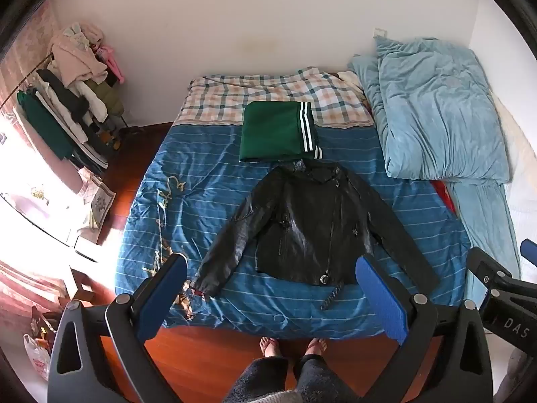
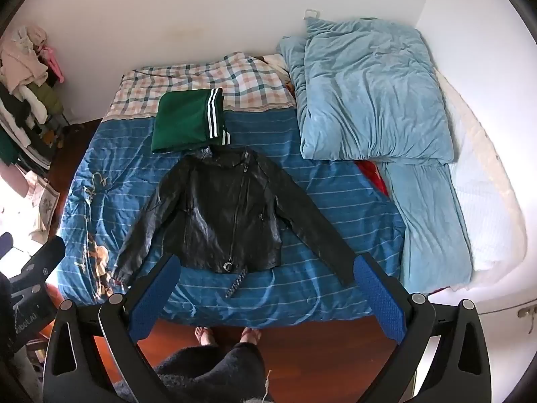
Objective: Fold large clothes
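Black leather jacket (image 1: 303,225) was seen laid flat, front up, on the blue striped cover of the bed (image 1: 419,208), ahead of and below both claws, with its sleeves spread outward to either side. Its collar was turned away from the claws, and its hem, with a loose belt end, was nearest to them. The left claw (image 1: 272,295) was held wide open above the near edge of the bed, with nothing gripped between its blue pads (image 1: 381,297); the jacket's left cuff was seen just beside its left finger. The right claw (image 2: 265,294) was likewise held wide open and empty, the jacket's hem being framed between its fingers and the right cuff lying close to its right finger. Beyond the jacket, a folded green garment (image 1: 277,131) with white stripes was seen, touching or just overlapped by the collar. A light blue duvet (image 2: 372,94) was piled farther off to the right. Bare feet (image 1: 292,346) were seen on the wooden floor (image 1: 208,359) beneath the claws, and a loaded clothes rack (image 1: 70,97) was seen far left
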`<state>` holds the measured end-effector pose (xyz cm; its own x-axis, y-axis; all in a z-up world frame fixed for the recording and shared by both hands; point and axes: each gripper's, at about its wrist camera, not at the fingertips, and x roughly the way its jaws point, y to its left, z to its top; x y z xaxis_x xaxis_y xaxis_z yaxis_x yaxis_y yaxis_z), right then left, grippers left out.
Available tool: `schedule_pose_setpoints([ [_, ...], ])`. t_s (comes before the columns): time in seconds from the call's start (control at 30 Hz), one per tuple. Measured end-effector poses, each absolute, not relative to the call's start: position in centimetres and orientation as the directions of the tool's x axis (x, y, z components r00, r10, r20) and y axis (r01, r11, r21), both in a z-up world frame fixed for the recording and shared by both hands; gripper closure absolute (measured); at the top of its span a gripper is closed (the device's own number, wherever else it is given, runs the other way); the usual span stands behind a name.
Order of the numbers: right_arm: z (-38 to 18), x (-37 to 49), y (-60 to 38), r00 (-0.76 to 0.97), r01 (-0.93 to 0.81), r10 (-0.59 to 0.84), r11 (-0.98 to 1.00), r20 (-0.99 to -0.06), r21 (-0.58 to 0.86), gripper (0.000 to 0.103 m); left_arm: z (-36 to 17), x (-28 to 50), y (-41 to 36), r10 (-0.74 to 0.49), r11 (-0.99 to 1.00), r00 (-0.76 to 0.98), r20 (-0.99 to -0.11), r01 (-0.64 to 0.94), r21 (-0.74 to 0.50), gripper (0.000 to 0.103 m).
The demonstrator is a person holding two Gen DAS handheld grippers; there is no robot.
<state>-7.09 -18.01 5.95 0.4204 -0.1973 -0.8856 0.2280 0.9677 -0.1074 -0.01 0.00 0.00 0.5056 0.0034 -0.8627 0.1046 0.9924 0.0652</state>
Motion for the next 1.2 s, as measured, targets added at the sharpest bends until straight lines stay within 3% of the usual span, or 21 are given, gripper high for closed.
schedule_pose_setpoints([
  [1.2,6.34,-6.86,-17.53,0.427,0.206,-0.181,0.973,-0.886,-0.100,0.000,-0.13,-0.44,0.26,0.003,0.995,0.499,-0.866,0.083,0.051,0.000],
])
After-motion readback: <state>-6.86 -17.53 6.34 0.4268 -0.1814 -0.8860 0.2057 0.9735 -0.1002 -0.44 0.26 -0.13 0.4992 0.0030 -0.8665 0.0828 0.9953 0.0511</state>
